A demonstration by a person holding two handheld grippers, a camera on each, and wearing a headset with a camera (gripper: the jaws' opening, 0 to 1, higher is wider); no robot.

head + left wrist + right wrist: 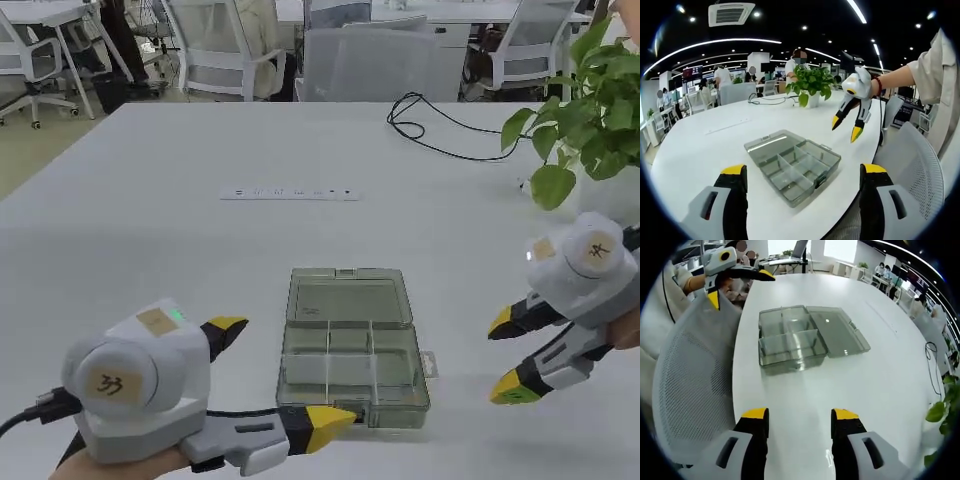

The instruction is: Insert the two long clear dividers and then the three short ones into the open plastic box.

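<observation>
The left gripper (282, 372) holds its yellow-tipped fingers (732, 172) spread wide and empty. One tip is just in front of the front wall of the plastic box (350, 412), and the other is out to the box's left. The right gripper (505, 358) hovers off the box's right side, apart from it, with nothing between its parted tips.

The box lies close to the near edge of the table (150, 250), and its lid (348, 298) is folded flat on the far side. Clear dividers (787, 334) seem to stand in the tray, cutting it into compartments, but their number is hard to read through the clear plastic.

Beyond the lid, open tabletop runs to a white power strip (290, 193). A black cable (430, 130) and a potted plant (590, 110) sit at the far right. A mesh chair (695, 385) stands against the near edge.
</observation>
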